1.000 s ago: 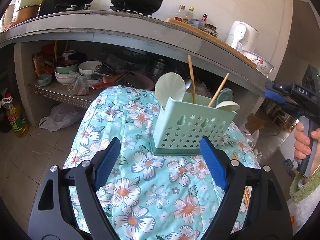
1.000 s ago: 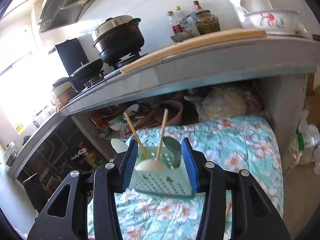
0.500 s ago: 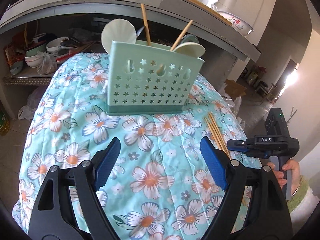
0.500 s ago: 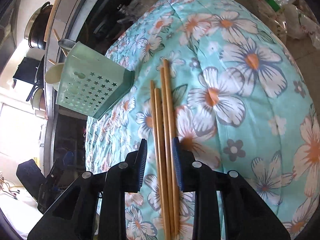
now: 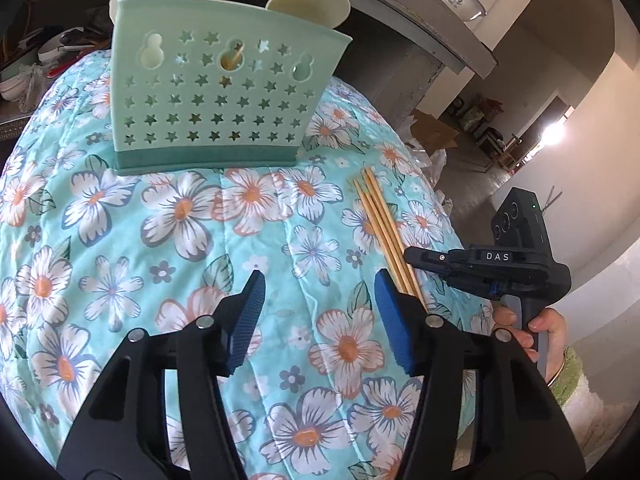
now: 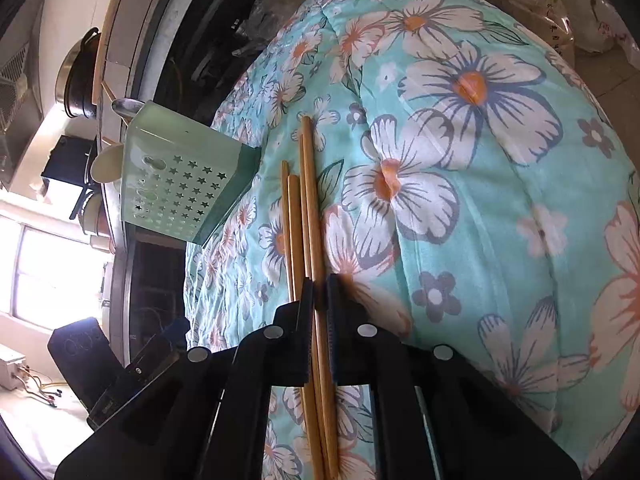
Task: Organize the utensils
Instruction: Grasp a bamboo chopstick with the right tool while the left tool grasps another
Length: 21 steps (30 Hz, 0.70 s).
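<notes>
Right gripper (image 6: pixel 320 294), jaws just closed, pinches one chopstick (image 6: pixel 310 208) of a loose bundle of chopsticks (image 5: pixel 382 224) lying on the flowered cloth (image 5: pixel 168 240); the other sticks lie just left of its fingers, touching the held one. Left gripper (image 5: pixel 318 312) hovers over bare cloth w/ jaws half apart after narrowing just now, nothing between them. Green star-holed utensil holder (image 5: pixel 216 92) stands upright on the cloth beyond the bundle, apart from it, w/ pale spoons (image 5: pixel 308 2) and more chopsticks sticking out the top. Person's hand (image 5: pixel 536 328) grips the right tool's handle.
</notes>
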Motion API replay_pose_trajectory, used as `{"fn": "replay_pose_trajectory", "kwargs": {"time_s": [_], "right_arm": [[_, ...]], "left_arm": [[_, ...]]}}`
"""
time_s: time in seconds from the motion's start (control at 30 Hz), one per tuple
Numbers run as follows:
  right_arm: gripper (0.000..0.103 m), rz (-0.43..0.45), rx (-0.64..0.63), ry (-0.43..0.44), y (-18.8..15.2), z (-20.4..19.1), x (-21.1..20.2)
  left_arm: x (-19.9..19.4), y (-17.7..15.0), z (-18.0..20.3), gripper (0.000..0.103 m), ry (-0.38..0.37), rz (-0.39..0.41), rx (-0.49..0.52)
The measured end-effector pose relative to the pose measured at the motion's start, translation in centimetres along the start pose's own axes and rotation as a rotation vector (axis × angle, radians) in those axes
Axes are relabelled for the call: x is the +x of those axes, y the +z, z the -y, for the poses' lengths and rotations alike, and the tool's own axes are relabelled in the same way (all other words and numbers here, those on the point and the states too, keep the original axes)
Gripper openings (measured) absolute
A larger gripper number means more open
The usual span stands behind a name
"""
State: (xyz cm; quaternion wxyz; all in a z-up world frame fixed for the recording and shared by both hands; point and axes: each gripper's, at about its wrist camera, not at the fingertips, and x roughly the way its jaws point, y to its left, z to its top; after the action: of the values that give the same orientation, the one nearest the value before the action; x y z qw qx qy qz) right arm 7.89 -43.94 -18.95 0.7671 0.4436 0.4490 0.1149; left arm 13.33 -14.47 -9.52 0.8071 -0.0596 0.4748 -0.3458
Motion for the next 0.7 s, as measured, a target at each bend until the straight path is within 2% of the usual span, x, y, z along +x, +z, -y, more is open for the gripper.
{"fn": "replay_pose_trajectory", "kwargs": {"time_s": [0.2, 0.5, 0.7], "right_arm": [[0.007, -0.008, 0.026, 0.042, 0.0, 0.8, -0.9], [0.006, -0.015, 0.048, 0.062, -0.8, 2.4, -2.7], [0.007, -0.019, 0.055, 0.080, -1.3, 2.8, -2.6]], "left_arm": [[3.8, 0.1, 0.7, 0.036, -0.023, -0.117, -0.027], [9.1, 1.8, 3.8, 0.027, -0.114, -0.209, -0.023], [12.7, 2.5, 3.7, 0.022, -0.169, -0.276, -0.121]]}}
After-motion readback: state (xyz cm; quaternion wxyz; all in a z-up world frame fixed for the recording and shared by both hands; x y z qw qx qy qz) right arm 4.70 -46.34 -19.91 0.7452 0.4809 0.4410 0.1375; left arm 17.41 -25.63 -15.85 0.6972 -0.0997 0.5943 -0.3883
